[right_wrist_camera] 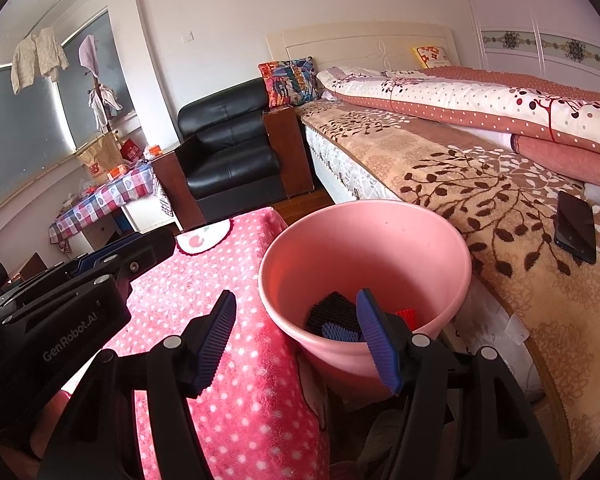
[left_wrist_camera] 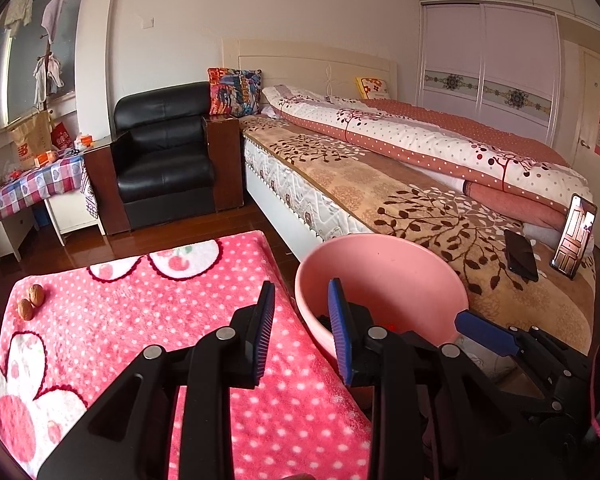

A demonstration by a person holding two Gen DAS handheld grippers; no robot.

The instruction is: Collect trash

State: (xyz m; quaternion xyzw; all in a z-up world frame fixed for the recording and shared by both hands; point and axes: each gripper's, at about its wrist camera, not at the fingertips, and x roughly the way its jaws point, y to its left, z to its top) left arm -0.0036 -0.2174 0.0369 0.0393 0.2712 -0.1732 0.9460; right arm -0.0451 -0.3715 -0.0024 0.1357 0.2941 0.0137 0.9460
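A pink plastic bin [left_wrist_camera: 384,268] [right_wrist_camera: 364,240] stands between a table under a pink dotted blanket [left_wrist_camera: 148,312] [right_wrist_camera: 204,280] and the bed. Inside it lie a black ribbed piece [right_wrist_camera: 332,308], a blue one [right_wrist_camera: 338,332] and a red one [right_wrist_camera: 406,315]. Two walnuts [left_wrist_camera: 31,300] rest on the blanket's far left corner. My left gripper [left_wrist_camera: 301,286] hovers over the blanket's right edge by the bin rim, open, nothing between its fingers. My right gripper [right_wrist_camera: 296,294] is open wide over the bin's near rim, empty; its blue finger [left_wrist_camera: 484,336] shows in the left wrist view.
A bed [left_wrist_camera: 380,184] with a leaf-patterned cover runs along the right; two phones [left_wrist_camera: 522,256] [left_wrist_camera: 574,236] lie on it. A black armchair [left_wrist_camera: 164,156] stands at the back. A side table with a checked cloth [left_wrist_camera: 24,188] holds clutter at the left.
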